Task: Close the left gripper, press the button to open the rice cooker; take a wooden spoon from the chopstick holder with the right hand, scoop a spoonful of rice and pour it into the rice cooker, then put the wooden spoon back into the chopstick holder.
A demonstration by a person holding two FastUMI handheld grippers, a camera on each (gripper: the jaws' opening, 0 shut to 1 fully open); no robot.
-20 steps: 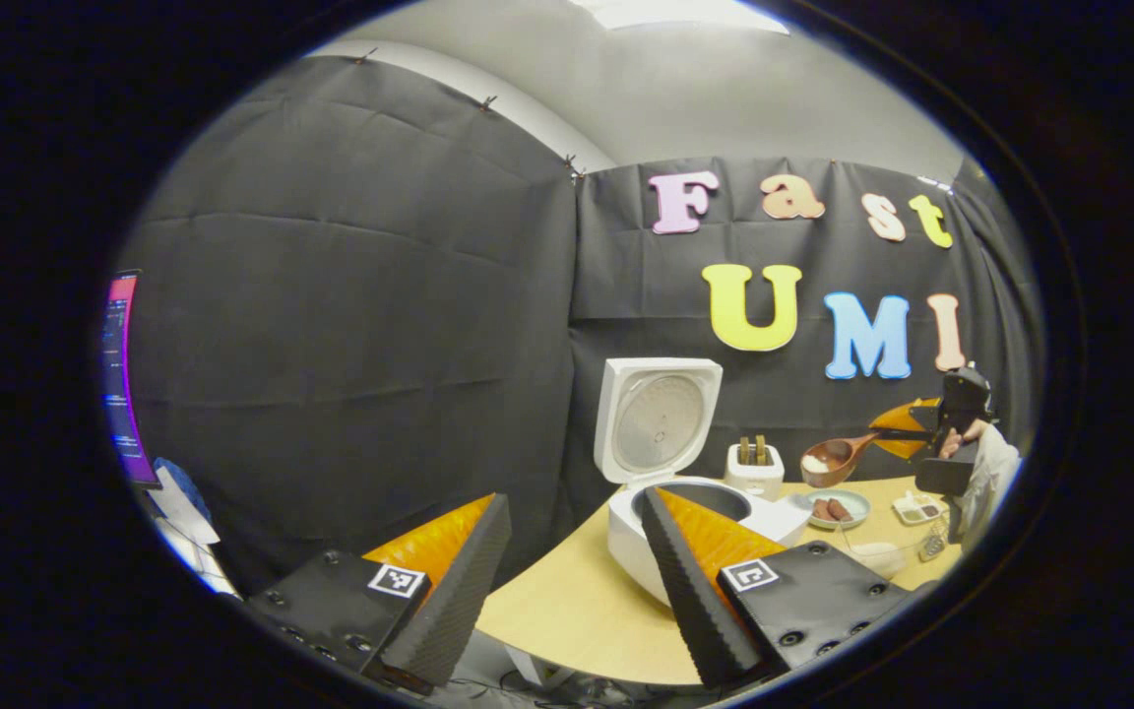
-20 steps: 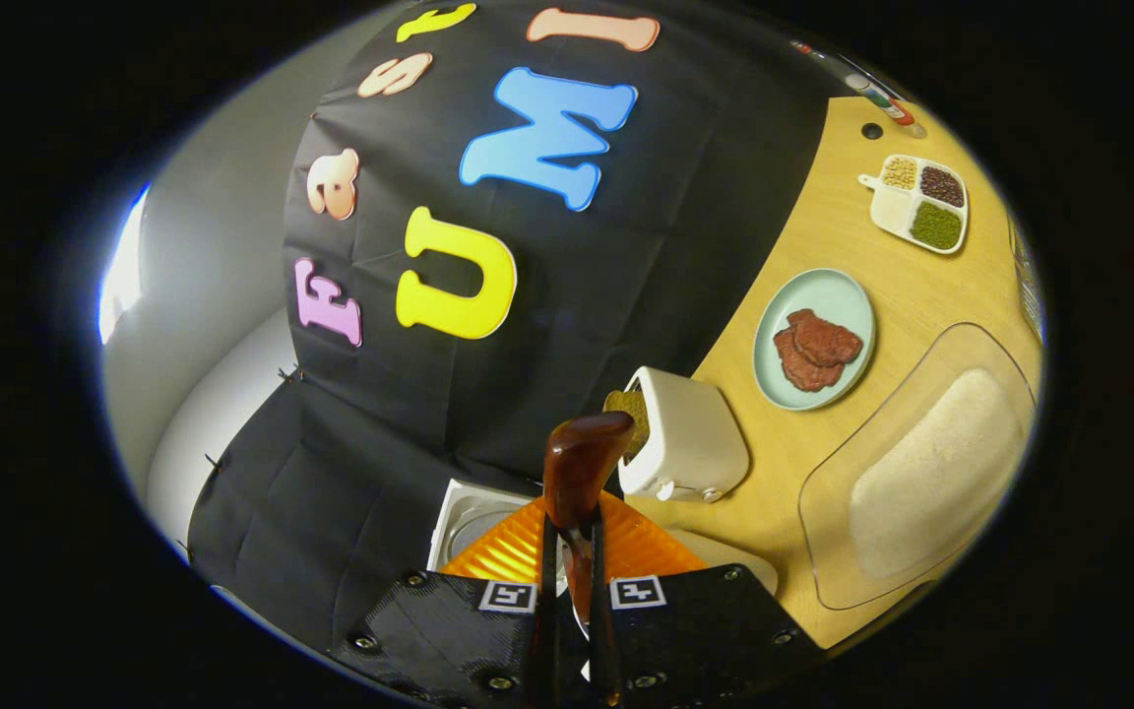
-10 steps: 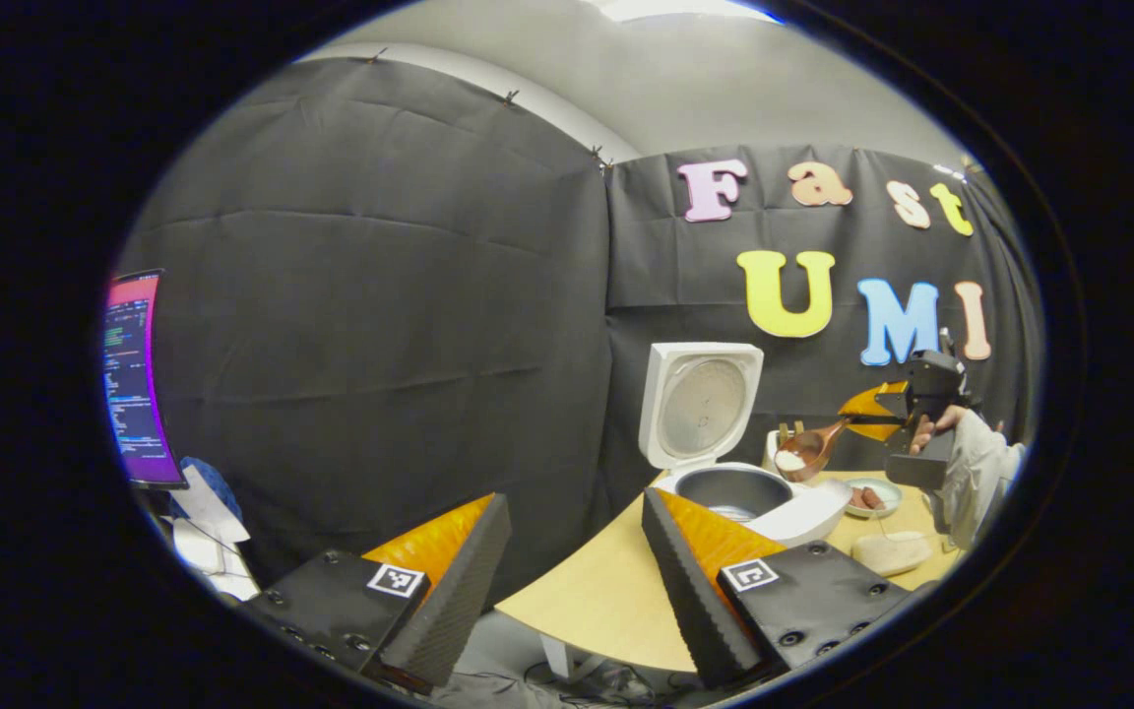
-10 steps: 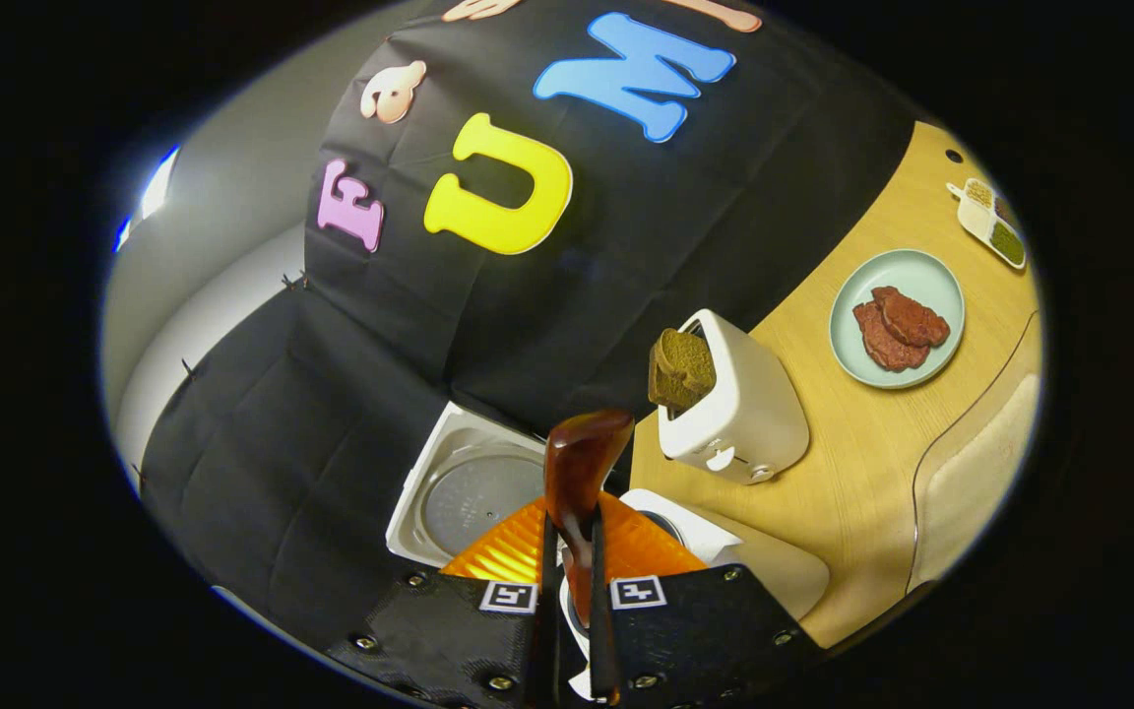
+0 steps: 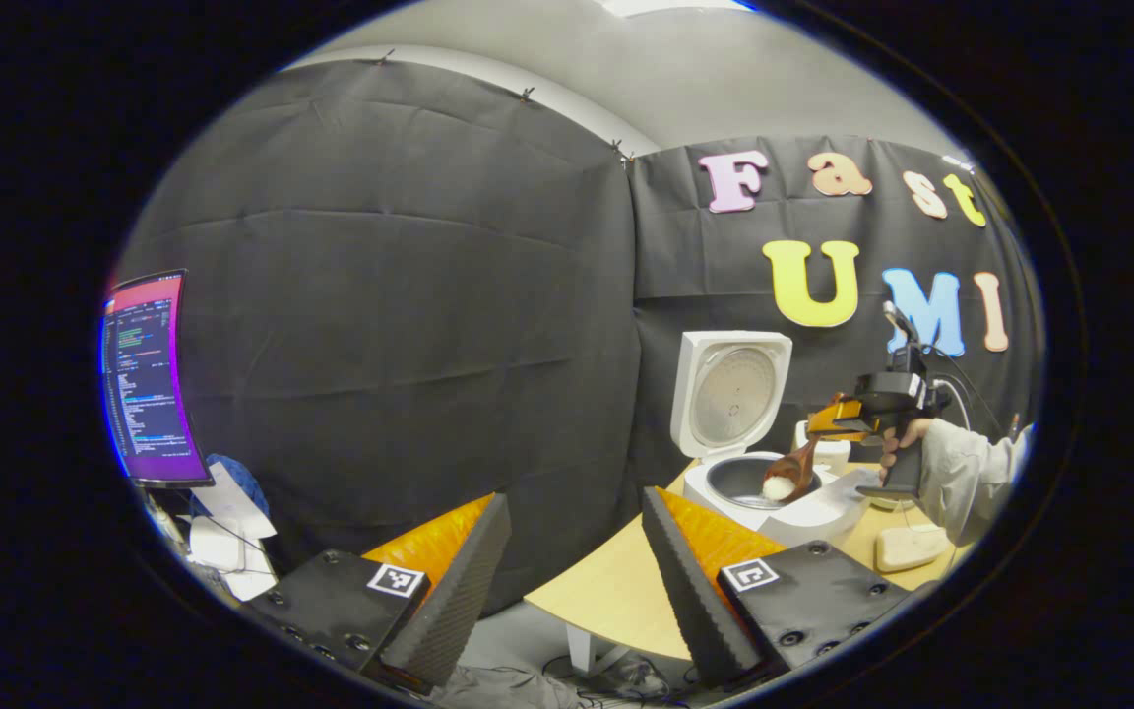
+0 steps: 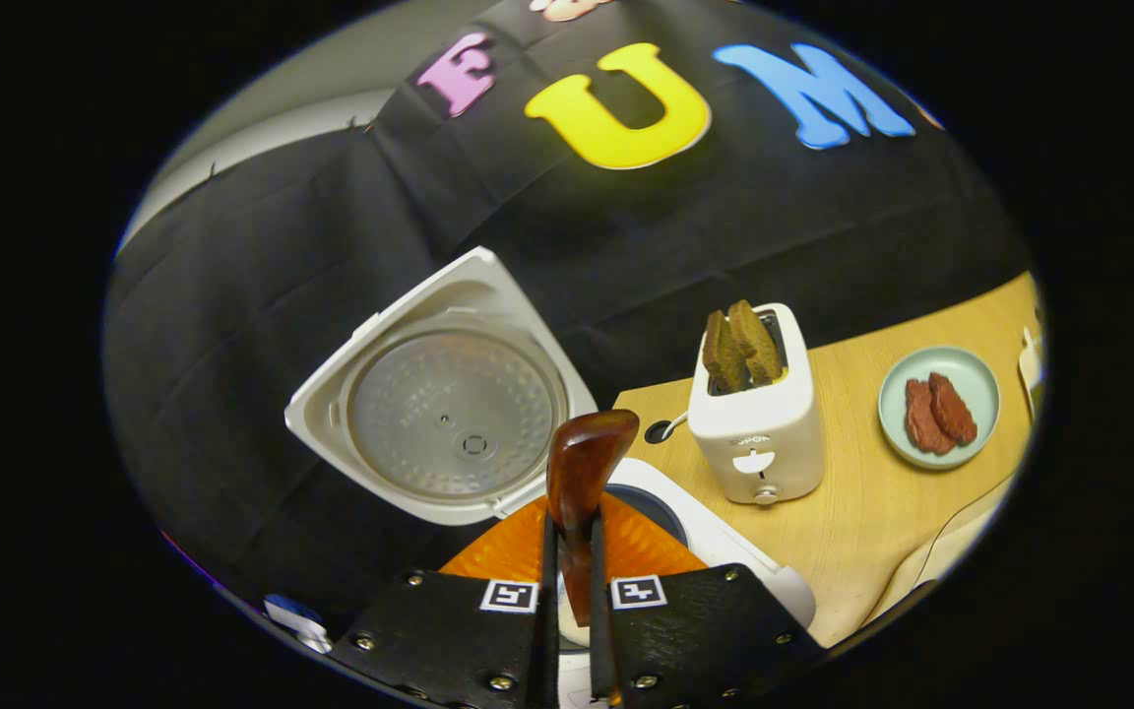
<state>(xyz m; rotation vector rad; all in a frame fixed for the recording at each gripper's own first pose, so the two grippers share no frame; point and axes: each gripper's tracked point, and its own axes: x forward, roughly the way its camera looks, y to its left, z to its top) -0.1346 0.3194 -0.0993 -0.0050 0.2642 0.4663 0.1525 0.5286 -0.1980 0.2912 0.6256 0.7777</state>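
Wooden spoon (image 6: 582,471) sits clamped between both fingers of the right gripper (image 6: 568,551), the handle pinched in a narrow slot with the jaws nearly together. In the right gripper view the spoon runs straight ahead from the fingertips, its bowl end rising over the rim of the rice cooker (image 6: 715,537), whose open pot lies just beyond and beneath the tips. We note the cooker's lid (image 6: 439,404) standing raised ahead and to the left of that gripper. Ahead and to the right stands a white toaster (image 6: 756,418) with two dark slices in it, and farther right a pale plate (image 6: 941,366) with reddish pieces, all on the wooden table (image 6: 862,512). In the left gripper view we see the right gripper (image 5: 838,421) farther off, held by a hand (image 5: 897,438), with the spoon (image 5: 791,473) tilted down into the cooker (image 5: 774,487); a white lump of rice (image 5: 776,486) sits at its bowl. The left gripper (image 5: 572,551) has its jaws spread wide, holding and touching nothing, well short of the cooker. A monitor (image 5: 146,379) glows far off to its left.
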